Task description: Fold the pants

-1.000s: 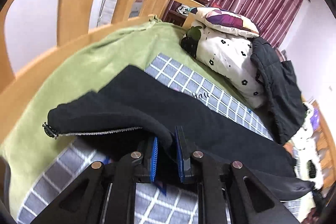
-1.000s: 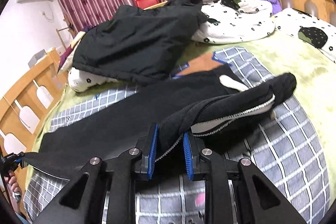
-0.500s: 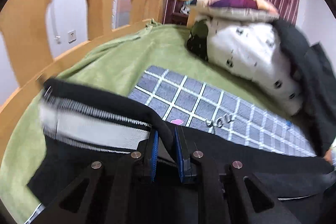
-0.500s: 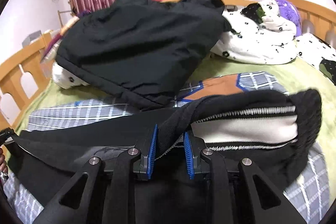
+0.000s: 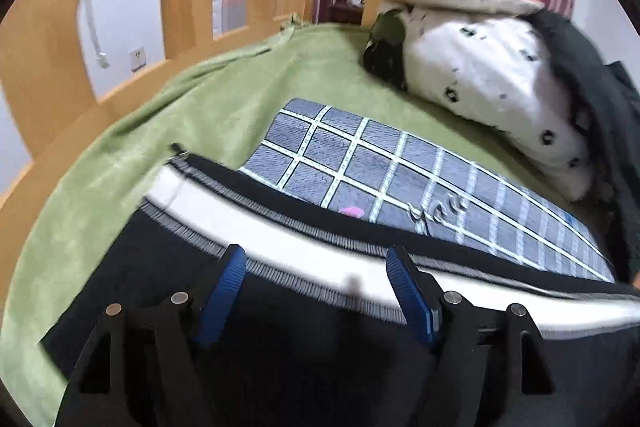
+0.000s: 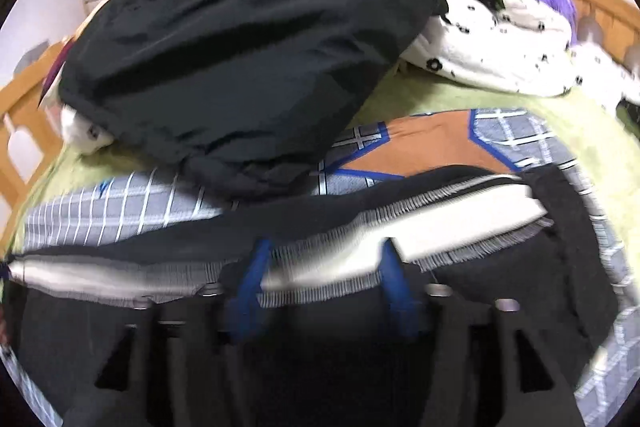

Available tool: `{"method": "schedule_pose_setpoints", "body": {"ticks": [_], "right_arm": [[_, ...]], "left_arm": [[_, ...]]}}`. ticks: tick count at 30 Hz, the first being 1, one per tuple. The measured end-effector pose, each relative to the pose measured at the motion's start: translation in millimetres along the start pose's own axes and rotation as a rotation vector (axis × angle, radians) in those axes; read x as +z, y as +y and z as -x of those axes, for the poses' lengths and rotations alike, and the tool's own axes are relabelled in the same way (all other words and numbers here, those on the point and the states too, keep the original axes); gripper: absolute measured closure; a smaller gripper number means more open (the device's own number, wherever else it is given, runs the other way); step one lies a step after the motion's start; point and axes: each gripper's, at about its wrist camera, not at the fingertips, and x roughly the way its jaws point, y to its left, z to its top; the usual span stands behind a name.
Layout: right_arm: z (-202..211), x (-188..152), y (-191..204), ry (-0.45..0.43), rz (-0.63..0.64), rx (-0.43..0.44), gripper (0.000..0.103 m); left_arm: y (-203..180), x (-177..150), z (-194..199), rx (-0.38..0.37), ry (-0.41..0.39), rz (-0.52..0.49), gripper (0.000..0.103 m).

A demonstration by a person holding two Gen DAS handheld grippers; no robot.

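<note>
Left wrist view: pants [image 5: 280, 327] are being let go, left gripper [image 5: 316, 283] & right gripper [image 6: 320, 279] jaws opening off waistband; next fold needs fresh grips.

Your left gripper [image 5: 316, 259] is opening its jaws over the black pants [image 5: 280, 355], pads clear of the white waistband lying on the checked blanket [image 5: 400, 163].

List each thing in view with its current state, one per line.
Pants: lying on the bed, white waistband lining showing.
Left hand-held gripper: jaws opening, pads clear of cloth.
Right hand-held gripper: jaws opening, blurred.
Black jacket: heaped, unfolded.
Checked blanket: spread flat.
</note>
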Motion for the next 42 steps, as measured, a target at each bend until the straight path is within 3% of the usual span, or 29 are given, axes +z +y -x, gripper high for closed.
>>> {"method": "schedule_pose_setpoints", "body": {"ticks": [6, 11, 14, 18, 21, 24, 26, 27, 28, 30, 32, 35, 39, 42], "right_arm": [[77.9, -68.2, -2.0, -0.017, 0.113, -0.029, 0.033], [116.4, -135.0, -39.0, 0.024, 0.025, 0.004, 0.031], [122.3, -161.4, -57.5, 0.042, -0.043, 0.053, 0.031], [108.8, -169.2, -72.5, 0.07, -0.16, 0.115, 0.031], [89.0, -161.6, -77.4, 0.088, -0.222, 0.143, 0.031], [66.4, -150.8, -81.4, 0.082, -0.263, 0.147, 0.031], [54.6, -139.9, -83.7, 0.052, -0.264, 0.14, 0.031], [47.7, -132.9, -84.8, 0.052, -0.268, 0.138, 0.031], [36.8, -122.7, -85.6, 0.052, -0.277, 0.142, 0.036], [16.1, -106.0, -87.6, 0.059, -0.298, 0.12, 0.048], [3.3, -90.8, -91.7, 0.059, -0.338, 0.099, 0.073], [4.3, -73.8, -92.8, 0.052, -0.346, 0.101, 0.086], [54.4, -65.5, -94.0, -0.045, -0.315, 0.136, 0.09], [100.4, -65.3, -97.9, -0.084, -0.313, 0.181, 0.09]], "left_arm": [[32.4, -64.4, 52.6, -0.13, 0.098, 0.013, 0.031], [76.5, -141.2, 88.3, -0.278, 0.177, 0.155, 0.031], [85.6, -164.7, 89.9, -0.3, 0.198, 0.194, 0.031], [82.0, -151.3, 80.1, -0.303, 0.2, 0.198, 0.031], [88.9, -137.3, 56.5, -0.357, 0.221, 0.3, 0.031], [90.1, -124.3, 38.8, -0.36, 0.185, 0.349, 0.033], [87.3, -115.8, 29.1, -0.346, 0.166, 0.364, 0.043], [85.8, -111.3, 22.6, -0.334, 0.166, 0.371, 0.055], [84.4, -105.5, 13.2, -0.32, 0.17, 0.381, 0.068], [84.8, -95.7, -2.2, -0.29, 0.189, 0.42, 0.084], [86.3, -85.3, -10.5, -0.294, 0.221, 0.467, 0.088], [81.7, -75.1, 1.4, -0.285, 0.214, 0.438, 0.093], [75.1, -66.8, 42.6, -0.313, 0.162, 0.356, 0.094], [73.1, -71.7, 75.8, -0.345, 0.166, 0.308, 0.094]]}}
